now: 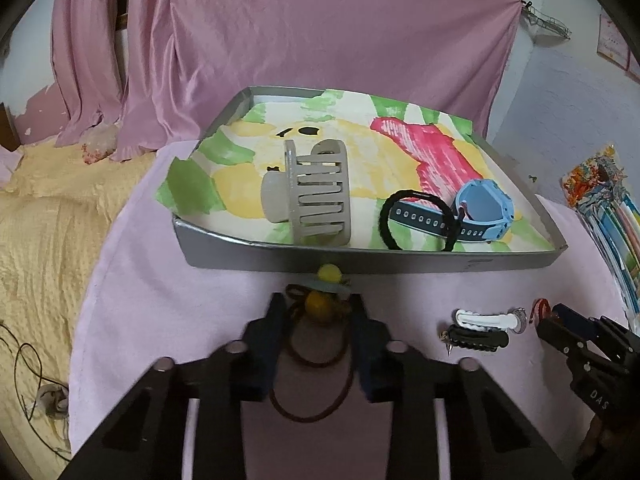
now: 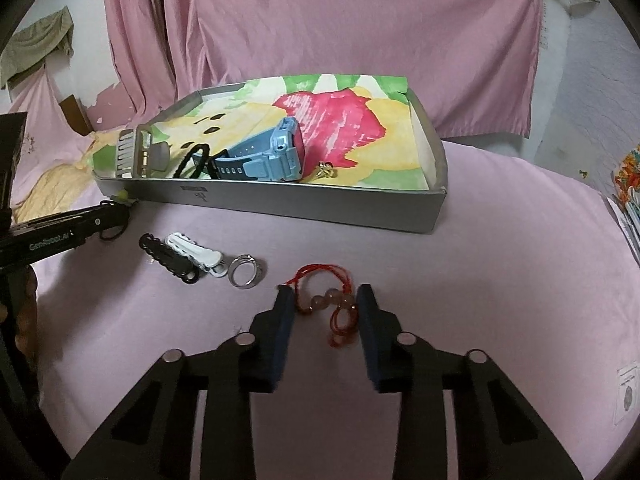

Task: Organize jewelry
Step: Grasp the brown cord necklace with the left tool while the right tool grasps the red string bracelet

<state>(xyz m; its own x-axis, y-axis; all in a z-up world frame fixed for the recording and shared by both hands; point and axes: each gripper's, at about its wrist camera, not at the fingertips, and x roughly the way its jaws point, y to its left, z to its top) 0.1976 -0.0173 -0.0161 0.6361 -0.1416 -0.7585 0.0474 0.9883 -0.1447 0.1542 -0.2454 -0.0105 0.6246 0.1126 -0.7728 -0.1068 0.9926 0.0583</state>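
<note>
Tray: clip, watch, band already being held | bench: hair tie being straddled by open left tool | bracelet being straddled by open right tool | clips, ring being left.

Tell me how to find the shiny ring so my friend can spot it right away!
Start at the big grey tray with the colourful painted paper inside. On the pink cloth in front of it lie a black hair clip and a white hair clip side by side. The ring sits at the end of the white clip: the only small silver metal hoop there.
</note>
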